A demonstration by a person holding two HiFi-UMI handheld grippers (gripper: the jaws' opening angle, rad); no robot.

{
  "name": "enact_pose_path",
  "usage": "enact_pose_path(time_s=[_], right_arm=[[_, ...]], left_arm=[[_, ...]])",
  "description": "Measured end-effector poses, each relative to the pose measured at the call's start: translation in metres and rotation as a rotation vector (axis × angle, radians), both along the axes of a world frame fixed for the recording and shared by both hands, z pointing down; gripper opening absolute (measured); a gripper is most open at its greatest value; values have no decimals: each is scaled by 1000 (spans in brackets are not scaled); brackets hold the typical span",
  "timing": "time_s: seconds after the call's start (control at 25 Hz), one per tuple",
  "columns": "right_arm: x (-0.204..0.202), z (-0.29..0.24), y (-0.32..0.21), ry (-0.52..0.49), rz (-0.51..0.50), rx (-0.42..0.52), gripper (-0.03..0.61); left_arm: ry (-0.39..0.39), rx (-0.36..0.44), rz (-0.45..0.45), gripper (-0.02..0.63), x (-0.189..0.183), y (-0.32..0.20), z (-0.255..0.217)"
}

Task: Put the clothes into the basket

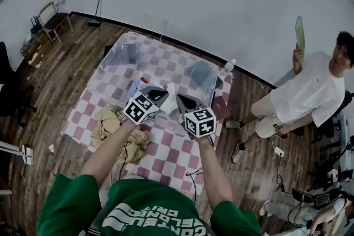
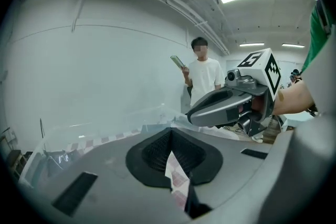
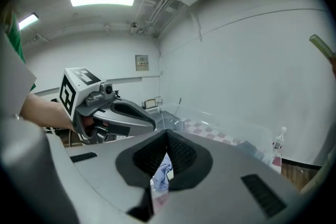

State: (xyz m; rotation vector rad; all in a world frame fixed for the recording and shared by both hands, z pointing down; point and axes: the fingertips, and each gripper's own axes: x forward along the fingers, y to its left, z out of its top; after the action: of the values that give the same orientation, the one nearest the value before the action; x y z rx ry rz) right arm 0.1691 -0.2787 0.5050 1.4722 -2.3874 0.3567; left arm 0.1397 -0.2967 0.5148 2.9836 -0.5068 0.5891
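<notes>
Left gripper (image 2: 170, 132) and right gripper (image 3: 167, 135) both pressed together, black ribbed pads (image 2: 155, 152). Crumpled tan cloth (image 1: 113, 127) on pink-checked bench (image 1: 177, 146); clear boxy basket (image 1: 114, 61) beyond.

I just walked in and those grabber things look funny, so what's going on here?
A person in a green shirt holds two grabbers above a checked table. The left gripper and right gripper are both shut, tips close together beside a white cloth; I can't tell whether they grip it. A tan heap of clothes lies on the table, outside the clear box. A second person stands nearby.
</notes>
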Motion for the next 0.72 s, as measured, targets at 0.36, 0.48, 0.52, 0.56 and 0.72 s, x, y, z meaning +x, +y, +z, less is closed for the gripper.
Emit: enact_pose_path(time_s=[0.36,0.48,0.52,0.56,0.72], right_arm=[[10,-10,75,-23,-35,44,9],[13,-9,98,-24,-51,51,9],[14,-9,106,-25,-57,54,9],[15,-9,113,-27,-64,57,9],[19,-8,141,-41,-84,66,9]], left_arm=[[90,17,-78,3,-7,70,-17],[110,12,-106,3,-11,92,-18],[116,9,-115,3,-12,99,-18],[124,5,-123,3,-13,107,-17],[161,-3,-153,3,-14,134,-18]])
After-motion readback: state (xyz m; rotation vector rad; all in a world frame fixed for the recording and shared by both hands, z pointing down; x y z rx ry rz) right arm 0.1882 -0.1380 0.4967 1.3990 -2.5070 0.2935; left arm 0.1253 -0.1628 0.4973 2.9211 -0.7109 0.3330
